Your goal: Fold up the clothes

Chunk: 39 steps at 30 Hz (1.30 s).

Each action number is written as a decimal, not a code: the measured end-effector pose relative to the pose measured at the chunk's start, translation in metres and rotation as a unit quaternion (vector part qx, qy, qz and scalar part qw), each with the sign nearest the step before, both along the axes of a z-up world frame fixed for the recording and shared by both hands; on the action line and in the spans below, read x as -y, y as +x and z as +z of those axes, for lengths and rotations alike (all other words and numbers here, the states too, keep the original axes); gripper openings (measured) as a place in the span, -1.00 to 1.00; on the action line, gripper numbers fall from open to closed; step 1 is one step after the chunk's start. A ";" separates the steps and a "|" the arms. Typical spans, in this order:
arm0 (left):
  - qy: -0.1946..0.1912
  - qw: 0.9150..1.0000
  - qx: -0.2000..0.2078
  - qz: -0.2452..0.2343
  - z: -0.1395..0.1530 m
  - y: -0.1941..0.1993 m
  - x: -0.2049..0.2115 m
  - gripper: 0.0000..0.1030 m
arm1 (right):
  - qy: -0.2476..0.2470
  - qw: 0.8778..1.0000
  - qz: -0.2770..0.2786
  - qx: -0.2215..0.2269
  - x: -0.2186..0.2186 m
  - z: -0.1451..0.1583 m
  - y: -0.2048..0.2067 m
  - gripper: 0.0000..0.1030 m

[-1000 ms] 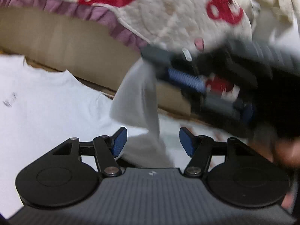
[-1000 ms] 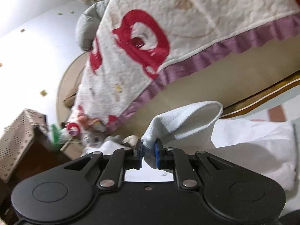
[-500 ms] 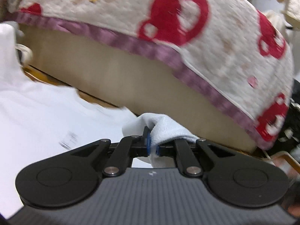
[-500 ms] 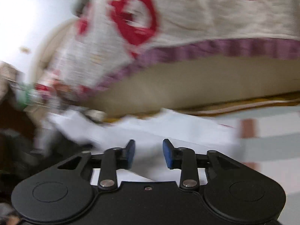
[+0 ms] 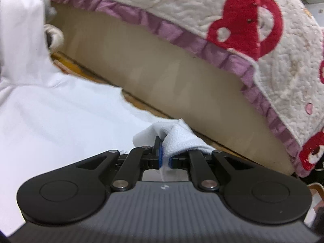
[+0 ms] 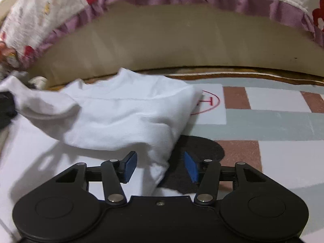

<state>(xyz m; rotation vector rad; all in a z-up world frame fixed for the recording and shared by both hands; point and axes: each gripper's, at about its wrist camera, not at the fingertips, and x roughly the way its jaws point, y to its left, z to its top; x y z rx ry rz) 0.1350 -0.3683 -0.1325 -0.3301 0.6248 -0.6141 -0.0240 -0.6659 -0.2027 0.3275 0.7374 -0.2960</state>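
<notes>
A white garment [image 5: 60, 121] lies spread on the floor mat beside a bed. My left gripper [image 5: 165, 159] is shut on a bunched fold of the white garment and holds it just above the cloth. In the right wrist view the same white garment [image 6: 121, 117] lies partly folded over itself, its right edge on the mat. My right gripper [image 6: 160, 168] is open, low over the garment's lower right corner, with cloth lying between its blue pads [image 6: 129, 167].
A bed with a beige base [image 5: 162, 66] and a cream quilt with red bears and a purple frill [image 5: 232, 20] runs along the far side. A grey, white and brown checked mat [image 6: 263, 121] with a red circled mark [image 6: 208, 101] lies to the right.
My right gripper let go of the cloth fold and opened, then dropped low over the garment. My left gripper closed on that fold and keeps holding it.
</notes>
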 end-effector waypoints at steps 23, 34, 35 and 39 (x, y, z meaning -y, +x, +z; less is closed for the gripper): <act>0.052 0.987 -0.009 0.149 -0.034 0.010 -0.067 -0.88 | -0.115 0.992 -0.004 -0.055 -0.015 0.004 0.001 -0.64; 0.107 0.981 -0.040 0.157 -0.052 0.010 -0.085 -0.83 | -0.119 0.991 0.005 -0.063 -0.014 0.001 0.001 -0.63; 0.110 0.978 -0.047 0.170 -0.053 0.009 -0.089 -0.82 | -0.122 0.990 0.007 -0.064 -0.014 0.001 0.001 -0.63; 0.116 0.965 -0.040 0.232 -0.054 0.003 -0.112 -0.73 | -0.124 0.990 0.007 -0.064 -0.014 0.002 0.000 -0.57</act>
